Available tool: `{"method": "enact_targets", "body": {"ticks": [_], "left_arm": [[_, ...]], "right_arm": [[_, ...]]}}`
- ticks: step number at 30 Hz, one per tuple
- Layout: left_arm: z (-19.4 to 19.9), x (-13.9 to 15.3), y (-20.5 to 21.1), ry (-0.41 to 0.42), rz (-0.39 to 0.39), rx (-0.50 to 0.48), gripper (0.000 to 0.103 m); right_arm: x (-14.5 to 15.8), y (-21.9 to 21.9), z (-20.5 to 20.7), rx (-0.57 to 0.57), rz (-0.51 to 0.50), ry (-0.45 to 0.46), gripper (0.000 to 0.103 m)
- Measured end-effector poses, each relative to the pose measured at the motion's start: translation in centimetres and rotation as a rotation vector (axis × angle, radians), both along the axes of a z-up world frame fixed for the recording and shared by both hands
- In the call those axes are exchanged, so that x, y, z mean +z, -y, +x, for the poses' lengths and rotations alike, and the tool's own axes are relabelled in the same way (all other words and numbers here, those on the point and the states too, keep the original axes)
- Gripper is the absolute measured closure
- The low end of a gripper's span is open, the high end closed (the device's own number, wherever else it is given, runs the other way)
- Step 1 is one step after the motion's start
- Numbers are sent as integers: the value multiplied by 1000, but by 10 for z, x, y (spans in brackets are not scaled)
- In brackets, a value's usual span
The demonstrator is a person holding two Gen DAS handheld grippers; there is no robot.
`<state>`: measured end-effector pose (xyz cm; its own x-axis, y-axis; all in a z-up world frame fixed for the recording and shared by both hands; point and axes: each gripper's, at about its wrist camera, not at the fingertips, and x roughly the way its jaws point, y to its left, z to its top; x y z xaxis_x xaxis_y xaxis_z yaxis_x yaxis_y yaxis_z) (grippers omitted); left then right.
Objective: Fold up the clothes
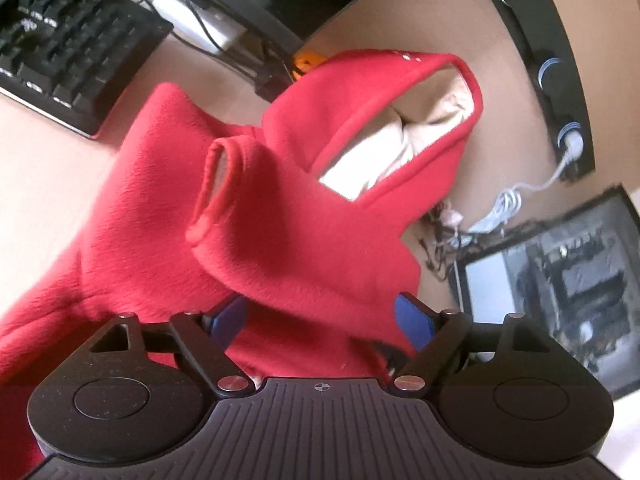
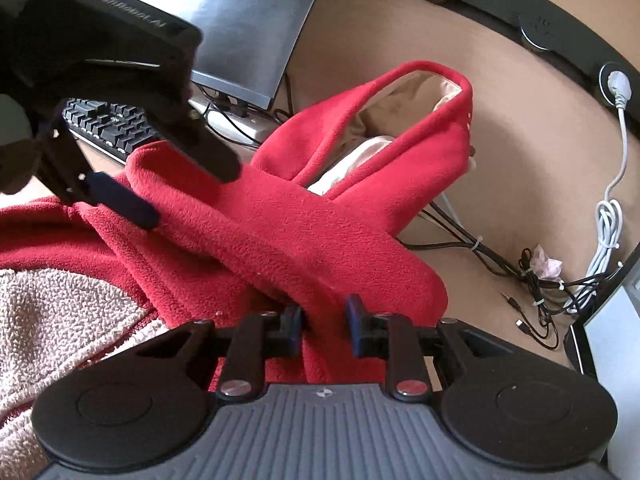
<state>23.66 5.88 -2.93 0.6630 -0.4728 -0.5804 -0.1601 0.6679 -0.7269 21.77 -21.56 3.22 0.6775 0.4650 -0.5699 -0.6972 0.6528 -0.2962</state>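
red fleece hoodie (image 2: 304,232) in right hand-held gripper (image 2: 323,322)

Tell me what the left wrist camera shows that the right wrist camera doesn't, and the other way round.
Only the left wrist view shows the sleeve cuff opening and the left tool from behind, jaws spread around red fleece. Only the right wrist view shows the cream fleece lining at lower left, the right tool shut on a red fold, and the left tool from outside, open over the sleeve. Both show the red hoodie with its cream-lined hood, the black keyboard, the tan desk and cables.
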Motion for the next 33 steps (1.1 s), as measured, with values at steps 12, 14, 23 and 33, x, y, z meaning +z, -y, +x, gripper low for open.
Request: {"method": "enact_targets", "body": {"ticks": [12,14,23,33], "left_arm": [[2,21,23,46,30,-87,21],[9,12,26,8,-7,-107,20],[40,1,18,-27,42,4,50],[15,59,21,205,258,-108,77]], "right_arm": [[6,4,3,22,62,-32,81],[3,1,5,27,49,-38,81],[-9,-9,9,10,-46,11,81],[25,-26,-25,71,-42,73,87]]}}
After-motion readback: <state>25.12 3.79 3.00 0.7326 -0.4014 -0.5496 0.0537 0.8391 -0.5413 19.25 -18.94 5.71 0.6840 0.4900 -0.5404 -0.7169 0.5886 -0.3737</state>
